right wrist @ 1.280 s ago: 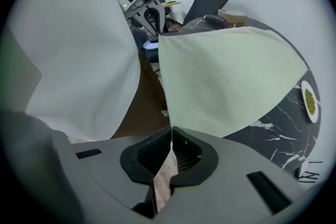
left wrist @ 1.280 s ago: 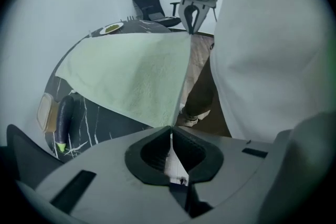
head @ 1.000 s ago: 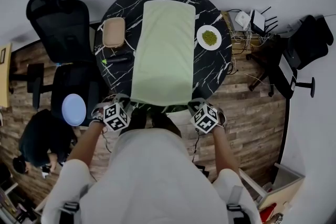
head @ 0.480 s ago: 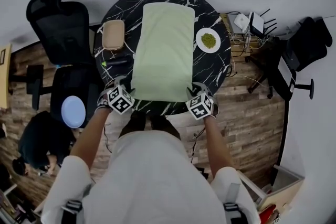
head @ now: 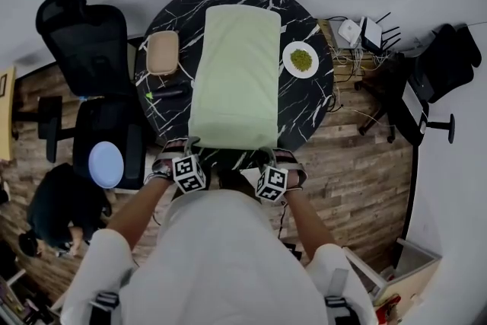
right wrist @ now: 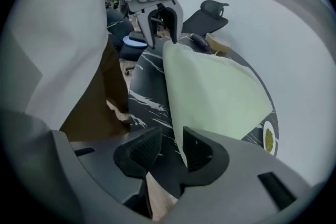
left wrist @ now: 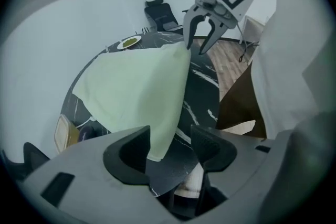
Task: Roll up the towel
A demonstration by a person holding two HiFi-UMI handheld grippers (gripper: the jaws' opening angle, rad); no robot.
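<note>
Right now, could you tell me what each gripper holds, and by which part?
Nothing: jaws of left gripper and right gripper are opening, towel corners loose between them.

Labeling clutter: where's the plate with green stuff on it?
In the head view the white plate sits on the black marble table, right of the green towel, near the table's right edge.

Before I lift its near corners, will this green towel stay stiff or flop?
Probably floppy: the towel lies flat against the table, its edges curving softly. Likely light, being thin cloth. It may slide on the glossy marble top when pushed instead of rolling.
</note>
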